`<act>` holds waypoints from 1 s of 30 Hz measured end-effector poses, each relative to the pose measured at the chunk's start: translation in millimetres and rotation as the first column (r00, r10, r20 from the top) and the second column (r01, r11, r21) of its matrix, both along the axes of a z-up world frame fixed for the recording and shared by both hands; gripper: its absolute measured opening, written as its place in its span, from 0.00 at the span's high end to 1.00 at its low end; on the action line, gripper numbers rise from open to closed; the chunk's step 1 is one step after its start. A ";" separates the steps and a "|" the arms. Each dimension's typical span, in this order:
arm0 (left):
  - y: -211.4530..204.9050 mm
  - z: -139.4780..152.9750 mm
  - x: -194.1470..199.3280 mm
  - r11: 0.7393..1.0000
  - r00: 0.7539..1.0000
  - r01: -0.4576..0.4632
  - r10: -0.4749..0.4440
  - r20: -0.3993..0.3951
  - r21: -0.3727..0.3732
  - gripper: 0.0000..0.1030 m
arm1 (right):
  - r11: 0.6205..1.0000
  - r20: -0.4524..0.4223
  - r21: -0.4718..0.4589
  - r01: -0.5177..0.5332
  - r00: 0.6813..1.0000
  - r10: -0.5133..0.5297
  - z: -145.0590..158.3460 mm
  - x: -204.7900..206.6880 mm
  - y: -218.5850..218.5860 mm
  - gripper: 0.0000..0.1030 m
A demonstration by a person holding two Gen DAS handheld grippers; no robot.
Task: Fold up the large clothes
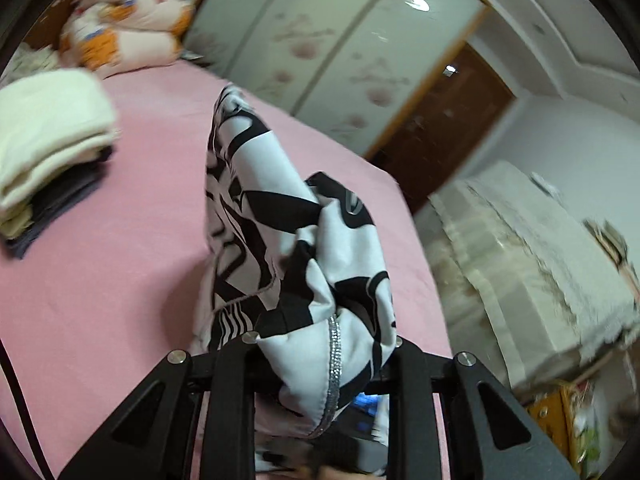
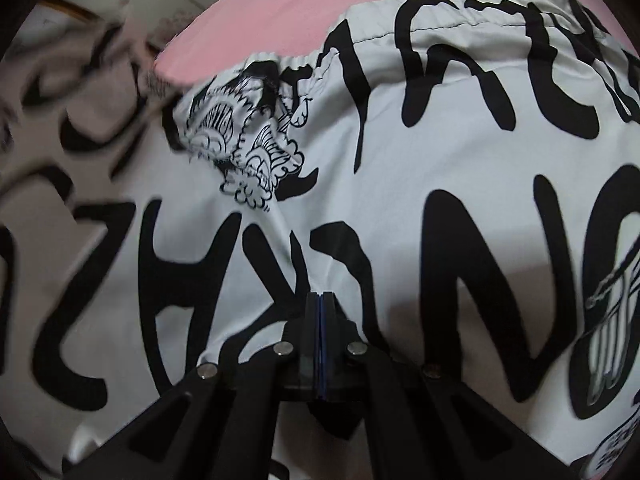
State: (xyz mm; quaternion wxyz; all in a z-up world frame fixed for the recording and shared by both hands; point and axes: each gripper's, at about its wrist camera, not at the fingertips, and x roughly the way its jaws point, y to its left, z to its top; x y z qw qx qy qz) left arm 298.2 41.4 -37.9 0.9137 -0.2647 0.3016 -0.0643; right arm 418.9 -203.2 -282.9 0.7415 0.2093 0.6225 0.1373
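A large white garment with bold black print [image 1: 296,240] hangs bunched above the pink bed [image 1: 120,260]. My left gripper [image 1: 324,360] is shut on its gathered end, and the cloth, with a silver glitter strip, hides the fingertips. In the right wrist view the same garment [image 2: 440,160] lies spread over the bed [image 2: 280,8], its elastic hem toward the far side. My right gripper [image 2: 322,298] is shut, tips on the fabric. A crease runs up from the tips toward a dragon print. At the left edge of that view a lifted part of the garment is blurred.
A folded stack of cream and dark clothes [image 1: 48,140] sits on the bed's left. A patterned pillow bundle [image 1: 128,32] lies at the bed's far end. A flowered wardrobe [image 1: 340,60], a brown door [image 1: 440,128] and cloth-covered furniture [image 1: 540,260] stand beyond the bed's right edge.
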 end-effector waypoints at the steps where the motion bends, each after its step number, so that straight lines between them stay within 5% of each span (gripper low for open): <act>1: -21.9 1.9 0.2 1.000 1.000 0.017 -0.017 0.008 0.017 0.79 | 1.000 -0.004 0.000 -0.026 1.000 0.026 2.3 -1.0 -7.4 1.00; 9: -126.8 -11.0 -1.8 0.993 0.994 0.111 -0.111 -0.025 0.031 0.80 | 0.998 0.012 0.067 0.011 1.000 -0.012 18.4 -12.0 -116.4 1.00; 12: -164.7 -26.1 -13.4 0.982 0.983 0.174 -0.169 -0.072 0.077 0.80 | 0.998 0.015 -0.007 0.057 0.998 -0.057 18.0 -5.9 -166.4 1.00; 17: -212.3 -50.9 -32.8 0.957 0.960 0.260 -0.241 -0.143 0.131 0.80 | 0.955 -0.041 0.253 0.154 0.988 -0.148 3.5 20.3 -251.9 1.00; 22: -243.0 -76.4 -28.2 0.942 0.940 0.309 -0.283 -0.188 0.128 0.80 | 0.833 -0.119 0.511 0.211 0.977 -0.175 -7.3 49.4 -310.4 1.00; 27: -260.8 -99.9 -23.1 0.924 0.912 0.364 -0.330 -0.245 0.113 0.80 | 0.746 -0.118 0.598 0.293 0.953 -0.280 -5.3 54.0 -362.0 1.00; 30: -285.6 -117.7 -19.8 0.902 0.890 0.409 -0.362 -0.278 0.138 0.80 | 0.796 -0.088 0.532 0.289 0.954 -0.287 1.4 53.1 -384.2 1.00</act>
